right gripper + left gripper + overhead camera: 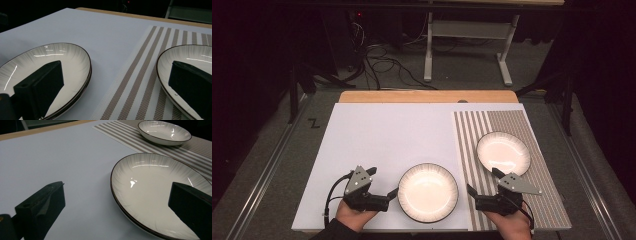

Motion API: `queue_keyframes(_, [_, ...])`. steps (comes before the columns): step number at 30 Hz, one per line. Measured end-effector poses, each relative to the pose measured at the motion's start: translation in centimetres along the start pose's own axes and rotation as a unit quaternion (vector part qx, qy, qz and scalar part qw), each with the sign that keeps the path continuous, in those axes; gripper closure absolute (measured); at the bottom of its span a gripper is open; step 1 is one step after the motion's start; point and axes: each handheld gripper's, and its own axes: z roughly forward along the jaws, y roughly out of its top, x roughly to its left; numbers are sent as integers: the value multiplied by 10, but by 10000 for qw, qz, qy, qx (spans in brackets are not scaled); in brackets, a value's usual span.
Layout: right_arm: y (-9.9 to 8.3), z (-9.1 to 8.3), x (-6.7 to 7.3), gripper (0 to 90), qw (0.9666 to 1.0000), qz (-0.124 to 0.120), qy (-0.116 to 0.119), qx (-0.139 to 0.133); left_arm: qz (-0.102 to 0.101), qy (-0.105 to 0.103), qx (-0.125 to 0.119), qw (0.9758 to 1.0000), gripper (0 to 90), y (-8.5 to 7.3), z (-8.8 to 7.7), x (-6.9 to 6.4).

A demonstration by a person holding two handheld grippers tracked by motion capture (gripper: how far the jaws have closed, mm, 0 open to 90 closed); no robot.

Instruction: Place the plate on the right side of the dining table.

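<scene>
Black fingers (pixel 40 210) of the left gripper (pixel 383 195) rise from the bottom corners of the left gripper view, spread wide with nothing between them; the right-hand one overlaps the near rim of the large plate (pixel 160 195), though whether it touches is hard to say. In the high view this gripper sits at the lower left, pointing right at the plate's left edge, just beside it.

Across at the lower right of the high view, the right gripper (pixel 482 192) is likewise spread wide and holds nothing. In the right gripper view one of its fingers (pixel 40 87) stands in front of the large plate at lower left of the frame and the other in front of the small plate (pixel 190 67) at right, with a bare strip of striped placemat (pixel 140 82) between.

The large plate (pixel 428 192) lies flat on the white board (pixel 377 140) in the lower middle of the high view, between the two grippers. From the gripper views a second rim line shows under its edge, so it may be two plates stacked; I cannot be sure. The small plate (pixel 503 153) rests on the placemat (pixel 537 195), up and right of the large one, apart from it.

My reading is that the work is at the approach stage: both grippers flank the large plate, neither has gripped. The next move seems to call for sliding one finger under the low rim and the other over it, then closing gently, since the glazed edge looks thin and slippery and sits nearly flush with the worktop (pixel 427 96)
</scene>
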Motion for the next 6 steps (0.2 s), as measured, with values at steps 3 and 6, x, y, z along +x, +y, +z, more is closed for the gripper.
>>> queue_keyframes(3, [-2, 2, -1, 4, 10000, -19, 31, 34, 26, -3, 18, 10000, 15, -1, 0, -1])
queue_keyframes(6, [-3, 2, -3, 3, 10000, -7, 57, 47, 10, 16, 7, 10000, 14, -2, 0, -3])
